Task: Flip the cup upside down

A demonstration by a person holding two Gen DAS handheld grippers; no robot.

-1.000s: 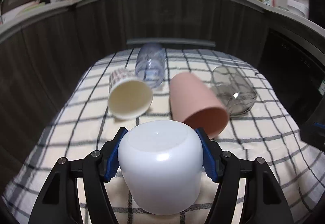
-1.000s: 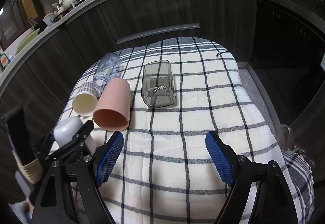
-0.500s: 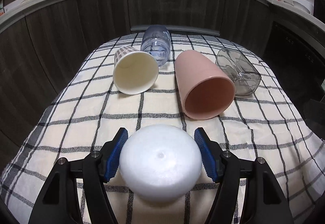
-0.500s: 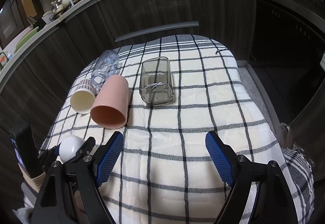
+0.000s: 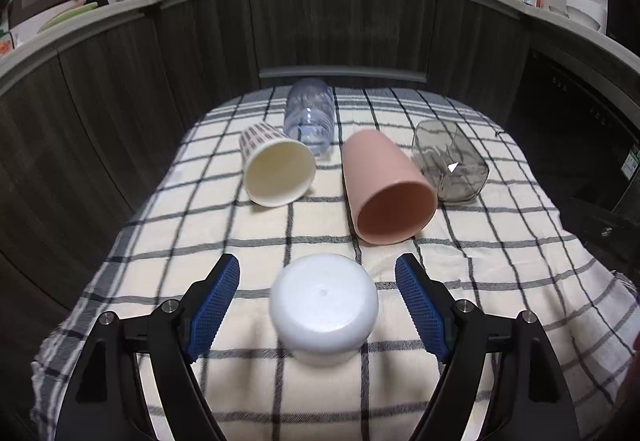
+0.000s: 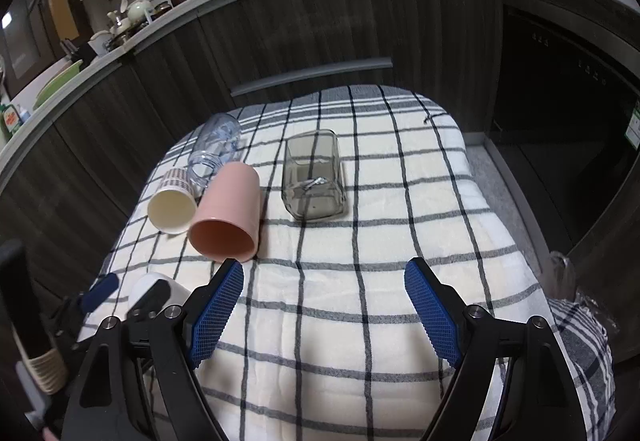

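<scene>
Now your left gripper (image 5: 317,295) stands wide, its pads clear of the white cup (image 5: 324,308), which sits upside down on the checked cloth (image 5: 500,281) between them; your right gripper (image 6: 323,301) hangs wide, holding nothing.

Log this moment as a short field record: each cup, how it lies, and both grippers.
white plastic cup: upside down on the checked cloth, between the open pads, untouched
left gripper: open, straddling the white cup
right gripper: open, empty, over bare cloth
pink plastic cup: on its side, mouth toward camera
cream paper cup: on its side
clear plastic bottle: lying down
smoky square glass: on its side
</scene>
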